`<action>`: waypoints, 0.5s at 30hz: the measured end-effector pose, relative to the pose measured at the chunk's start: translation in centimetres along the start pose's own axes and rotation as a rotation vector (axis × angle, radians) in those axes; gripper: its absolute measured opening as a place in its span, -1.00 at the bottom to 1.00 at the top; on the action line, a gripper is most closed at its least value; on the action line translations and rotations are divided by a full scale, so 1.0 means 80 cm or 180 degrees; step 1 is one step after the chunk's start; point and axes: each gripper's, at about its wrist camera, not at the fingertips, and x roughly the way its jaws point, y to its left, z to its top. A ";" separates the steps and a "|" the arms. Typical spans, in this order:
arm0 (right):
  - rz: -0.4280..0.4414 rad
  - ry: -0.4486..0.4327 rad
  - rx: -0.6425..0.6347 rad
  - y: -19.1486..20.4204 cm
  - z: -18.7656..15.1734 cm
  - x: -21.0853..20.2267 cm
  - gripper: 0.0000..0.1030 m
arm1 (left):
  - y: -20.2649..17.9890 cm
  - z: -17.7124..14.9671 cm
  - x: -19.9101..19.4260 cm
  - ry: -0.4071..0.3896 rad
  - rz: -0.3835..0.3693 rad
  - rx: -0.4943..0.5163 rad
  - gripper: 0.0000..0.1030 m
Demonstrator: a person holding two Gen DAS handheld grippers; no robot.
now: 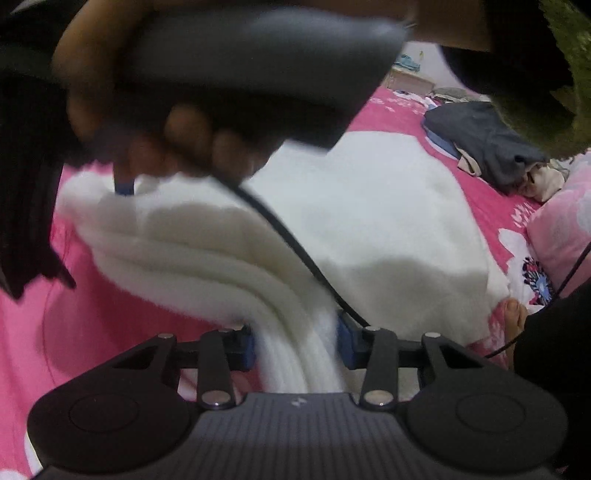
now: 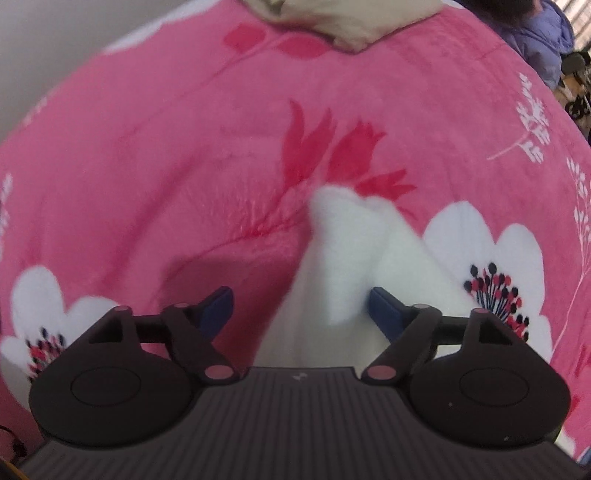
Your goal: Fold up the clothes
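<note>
A white fleece garment [image 1: 369, 221] lies spread on the pink floral blanket [image 1: 92, 332]. My left gripper [image 1: 295, 347] is shut on a thick bunch of its folds at the near edge, with both blue pads pressing the fabric. In the left wrist view a hand holds the other tool above the garment's far left corner, and one of its blue fingertips [image 1: 123, 184] touches the fabric there. My right gripper [image 2: 301, 308] is open. A peaked corner of the white garment [image 2: 343, 258] stands between its pads, closer to the right pad.
A pile of dark clothes [image 1: 480, 144] lies at the back right of the bed, beside a pink pillow [image 1: 565, 229]. A black cable [image 1: 295, 243] trails across the garment. A person's toes [image 1: 515, 310] rest at the garment's right edge. Beige cloth [image 2: 332, 22] lies further along the blanket [image 2: 147, 147].
</note>
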 end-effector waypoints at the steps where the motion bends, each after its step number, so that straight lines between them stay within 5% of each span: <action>1: -0.0051 0.0004 -0.0042 0.001 -0.001 0.004 0.59 | -0.002 0.002 0.001 -0.0019 -0.0003 0.0011 -0.19; 6: -0.0191 -0.0048 -0.0128 -0.007 -0.008 0.019 0.55 | 0.000 0.018 0.010 -0.0118 0.0001 0.0076 -0.18; 11: -0.0166 -0.0140 -0.0027 -0.034 -0.013 0.009 -0.22 | -0.008 0.021 0.006 -0.0204 0.0000 0.0106 -0.19; 15: 0.0078 -0.0240 0.0246 -0.066 -0.020 -0.007 -0.38 | -0.017 0.024 0.002 -0.0307 -0.0019 0.0177 -0.25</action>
